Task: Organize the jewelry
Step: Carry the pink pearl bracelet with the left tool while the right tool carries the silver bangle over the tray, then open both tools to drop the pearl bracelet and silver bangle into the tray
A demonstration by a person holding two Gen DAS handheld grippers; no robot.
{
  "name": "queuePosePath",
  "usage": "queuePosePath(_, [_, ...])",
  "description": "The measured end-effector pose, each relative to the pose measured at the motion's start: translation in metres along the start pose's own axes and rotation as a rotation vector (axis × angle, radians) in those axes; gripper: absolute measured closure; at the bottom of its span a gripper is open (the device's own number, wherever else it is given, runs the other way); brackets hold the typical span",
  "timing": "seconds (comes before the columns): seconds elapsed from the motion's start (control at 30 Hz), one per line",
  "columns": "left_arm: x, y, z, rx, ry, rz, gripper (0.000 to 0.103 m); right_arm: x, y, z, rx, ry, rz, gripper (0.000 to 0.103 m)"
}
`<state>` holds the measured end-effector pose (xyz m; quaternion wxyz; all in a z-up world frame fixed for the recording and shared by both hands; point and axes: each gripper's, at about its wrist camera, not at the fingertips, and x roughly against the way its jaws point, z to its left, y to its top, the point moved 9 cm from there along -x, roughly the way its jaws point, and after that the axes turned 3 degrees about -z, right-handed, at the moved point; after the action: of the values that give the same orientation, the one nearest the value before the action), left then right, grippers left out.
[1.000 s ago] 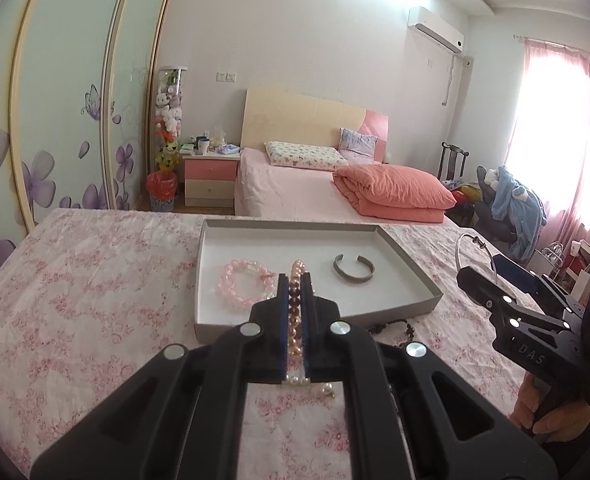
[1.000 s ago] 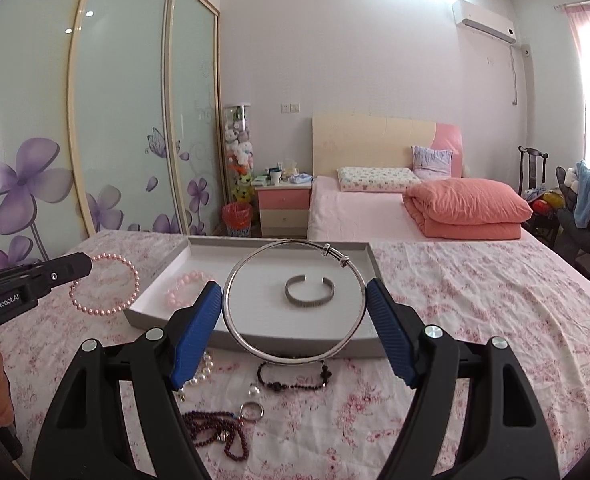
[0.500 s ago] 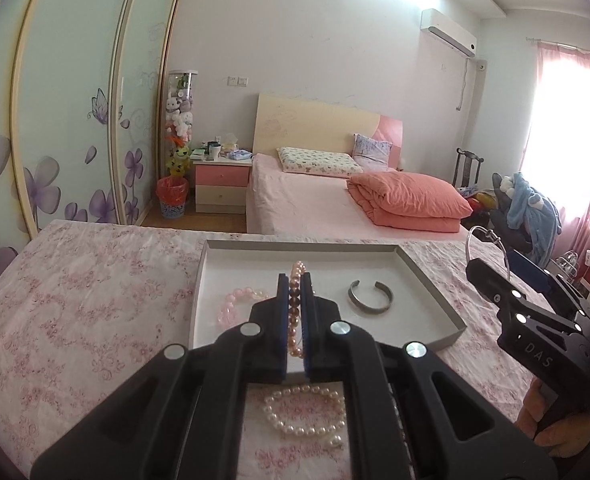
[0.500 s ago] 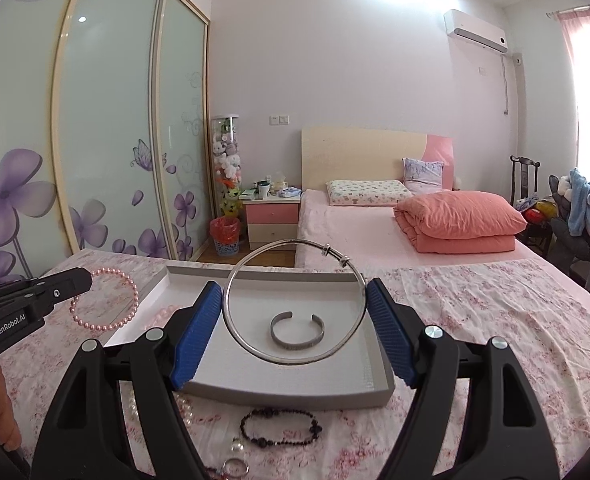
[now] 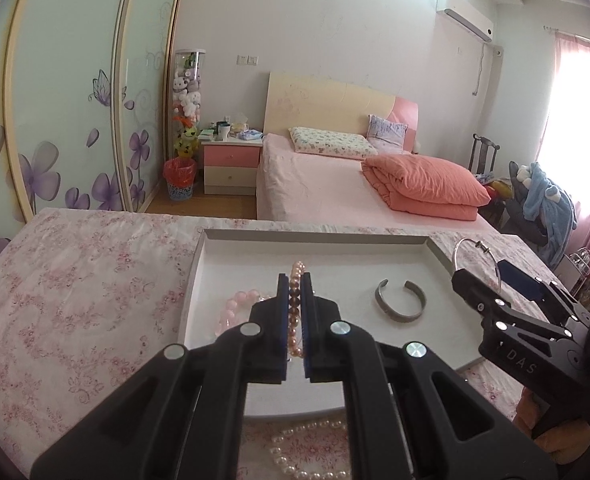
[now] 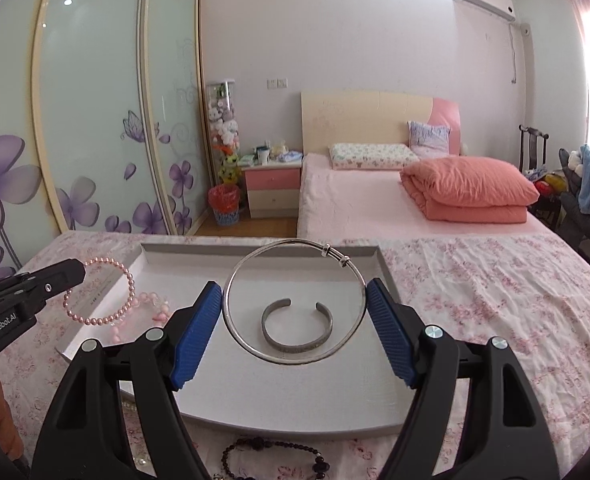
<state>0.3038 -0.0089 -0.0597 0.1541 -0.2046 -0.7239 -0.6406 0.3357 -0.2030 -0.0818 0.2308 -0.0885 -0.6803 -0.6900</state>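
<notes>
My left gripper [image 5: 294, 280] is shut on a pink pearl bracelet [image 5: 295, 304], held over the left part of the grey tray [image 5: 319, 236]. In the right wrist view that bracelet [image 6: 129, 284] hangs as a loop from the left gripper's tip at the tray's left wall. My right gripper [image 6: 295, 292] clamps a large thin silver bangle [image 6: 231, 312] between its blue pads, above the tray floor. A grey open cuff [image 6: 297, 328] and a pale pink bead bracelet [image 5: 235, 308] lie inside the tray.
A white pearl bracelet [image 5: 311, 456] and a dark bead bracelet [image 6: 275, 456] lie on the floral cloth [image 5: 75, 300] in front of the tray. Behind the table stand a bed [image 6: 375, 204], a nightstand and sliding wardrobe doors.
Both grippers have moved forward and slightly down over the tray, each still holding its piece. The tray now looks larger and nearer in both views.
</notes>
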Motion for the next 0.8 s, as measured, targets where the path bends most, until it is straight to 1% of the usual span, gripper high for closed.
queuePosePath(0.17, [-0.018, -0.006, 0.002, -0.004, 0.005, 0.028, 0.096, -0.022, -0.013, 0.002, -0.02, 0.009, 0.09, 0.029])
queuePosePath(0.4, [-0.039, -0.013, 0.004, -0.003, -0.004, 0.079, 0.096, -0.039, -0.026, 0.0, -0.041, 0.007, 0.175, 0.028])
queuePosePath(0.47, [-0.044, -0.015, 0.004, 0.005, -0.006, 0.092, 0.095, -0.043, -0.03, 0.001, -0.055, 0.009, 0.202, 0.027])
queuePosePath(0.5, [-0.046, -0.016, 0.006, 0.017, -0.007, 0.099, 0.094, -0.042, -0.031, -0.001, -0.066, 0.009, 0.206, 0.023])
queuePosePath(0.57, [-0.048, -0.016, 0.011, 0.041, -0.009, 0.109, 0.091, -0.039, -0.031, -0.004, -0.078, 0.011, 0.199, 0.022])
queuePosePath(0.6, [-0.047, -0.016, 0.014, 0.048, -0.007, 0.107, 0.089, -0.037, -0.03, -0.005, -0.083, 0.009, 0.192, 0.022])
queuePosePath(0.73, [-0.04, -0.01, 0.027, 0.083, 0.008, 0.089, 0.088, -0.027, -0.023, -0.011, -0.097, 0.009, 0.163, 0.023])
queuePosePath(0.77, [-0.038, -0.009, 0.03, 0.091, 0.011, 0.085, 0.088, -0.026, -0.022, -0.012, -0.098, 0.009, 0.159, 0.023])
queuePosePath(0.8, [-0.036, -0.008, 0.03, 0.093, 0.011, 0.083, 0.088, -0.023, -0.022, -0.012, -0.097, 0.01, 0.157, 0.027])
